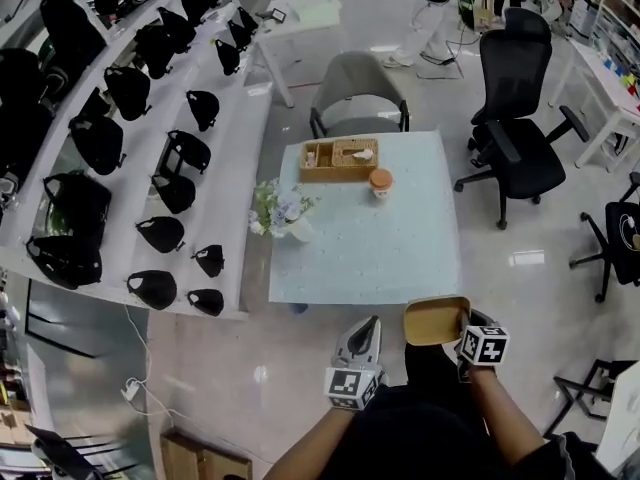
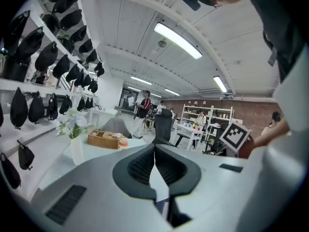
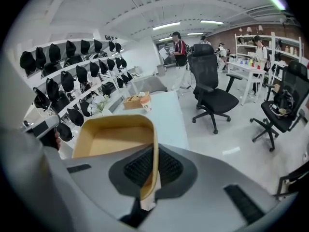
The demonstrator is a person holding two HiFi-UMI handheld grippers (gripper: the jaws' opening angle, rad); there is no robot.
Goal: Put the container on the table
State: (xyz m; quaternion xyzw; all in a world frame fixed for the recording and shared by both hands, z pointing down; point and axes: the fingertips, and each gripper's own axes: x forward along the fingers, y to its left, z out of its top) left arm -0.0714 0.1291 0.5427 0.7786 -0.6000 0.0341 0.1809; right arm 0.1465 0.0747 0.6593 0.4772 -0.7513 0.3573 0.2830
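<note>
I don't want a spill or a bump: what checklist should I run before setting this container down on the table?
1. Right gripper clamped on paper container rim: ok.
2. Container empty inside: ok.
3. Table near half bare: ok.
4. Flower vase and cup clear of the near edge: ok.
5. Container fully over the tabletop: cannot tell.
6. Left gripper shut, empty, apart from the container: ok.

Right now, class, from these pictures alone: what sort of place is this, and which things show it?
Probably an open-plan office or lab with a shop-style display: tiered white shelves lined with black bags, swivel office chairs, and people among desks and racks further back.
</note>
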